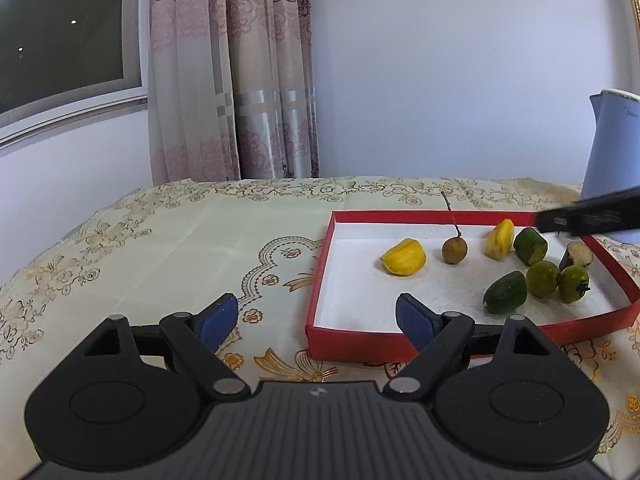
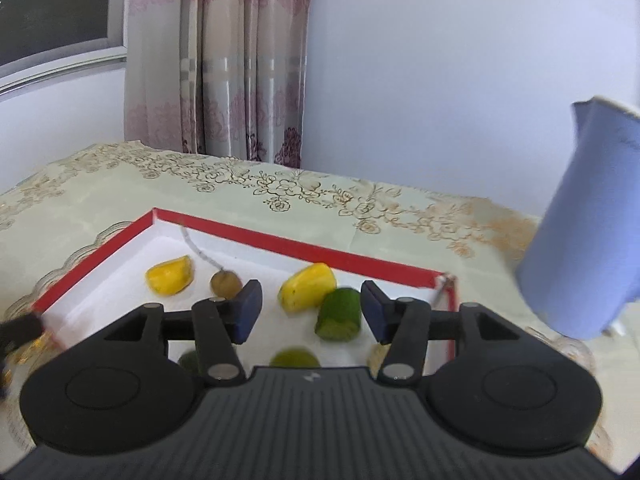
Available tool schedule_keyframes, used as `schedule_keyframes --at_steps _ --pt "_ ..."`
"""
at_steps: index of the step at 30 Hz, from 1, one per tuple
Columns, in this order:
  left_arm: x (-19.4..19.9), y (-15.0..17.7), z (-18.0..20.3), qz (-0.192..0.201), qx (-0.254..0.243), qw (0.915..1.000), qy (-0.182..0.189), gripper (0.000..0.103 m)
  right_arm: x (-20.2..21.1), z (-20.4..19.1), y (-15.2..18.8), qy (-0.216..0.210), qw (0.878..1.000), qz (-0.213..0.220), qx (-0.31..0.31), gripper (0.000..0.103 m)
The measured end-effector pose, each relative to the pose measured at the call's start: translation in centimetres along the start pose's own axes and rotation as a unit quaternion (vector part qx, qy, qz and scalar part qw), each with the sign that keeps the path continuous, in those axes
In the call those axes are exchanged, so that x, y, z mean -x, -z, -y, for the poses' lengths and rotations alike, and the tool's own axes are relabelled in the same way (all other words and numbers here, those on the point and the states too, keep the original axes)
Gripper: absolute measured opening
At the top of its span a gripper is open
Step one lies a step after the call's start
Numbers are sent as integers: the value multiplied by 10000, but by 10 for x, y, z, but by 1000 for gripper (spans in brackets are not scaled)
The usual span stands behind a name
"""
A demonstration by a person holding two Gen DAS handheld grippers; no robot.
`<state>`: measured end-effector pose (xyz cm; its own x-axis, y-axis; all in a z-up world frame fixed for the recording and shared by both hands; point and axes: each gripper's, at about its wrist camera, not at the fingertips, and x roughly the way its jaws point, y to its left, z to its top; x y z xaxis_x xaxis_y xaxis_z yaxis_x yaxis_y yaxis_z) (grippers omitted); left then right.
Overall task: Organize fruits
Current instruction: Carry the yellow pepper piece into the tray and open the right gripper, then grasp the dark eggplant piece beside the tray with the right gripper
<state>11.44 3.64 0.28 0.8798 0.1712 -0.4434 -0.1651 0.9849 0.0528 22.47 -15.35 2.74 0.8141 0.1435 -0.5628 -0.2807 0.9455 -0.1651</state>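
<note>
A shallow red tray with a white floor lies on the embroidered tablecloth, and all the fruit sits in it: two yellow wedges, a cut green piece standing on end, a whole dark green fruit lying beside two round green ones, a dark cut piece, and a small brown fruit with a long stem. The left gripper hangs wide and empty over the tray's near left corner. The right gripper is parted over the tray with nothing gripped, the cut green piece lying just past its blue pads.

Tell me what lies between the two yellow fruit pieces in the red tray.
A small brown round fruit with a long thin stem sits between the left yellow piece and the right yellow piece, apart from both. The left wrist view shows it best.
</note>
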Motion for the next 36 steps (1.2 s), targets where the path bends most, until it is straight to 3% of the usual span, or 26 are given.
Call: schedule_keyframes --at_steps 8,15,23,25,28,30,33,36 --pt "1 1 2 70 -41 10000 -50 86 76 -34 49 -99 9990 241 350 63" --pt "-1 3 2 31 -64 9999 -102 86 59 -83 65 164 9948 134 993 70" --pt "0 3 1 42 -57 10000 -52 86 41 -103 75 285 9917 38 1255 77" --pt "2 2 1 70 -74 9999 -46 86 45 -103 78 540 9881 46 1438 77" --pt "2 2 1 55 -65 10000 -20 86 62 -99 87 1217 9725 216 1972 86" --pt "2 1 1 19 -42 10000 42 87 76 -88 89 1535 9678 289 1974 87" --pt "4 2 3 25 -75 9999 92 87 89 -63 86 1299 9808 259 1429 84" --pt "5 2 6 61 -130 9998 112 87 84 -47 84 531 9946 -22 889 74"
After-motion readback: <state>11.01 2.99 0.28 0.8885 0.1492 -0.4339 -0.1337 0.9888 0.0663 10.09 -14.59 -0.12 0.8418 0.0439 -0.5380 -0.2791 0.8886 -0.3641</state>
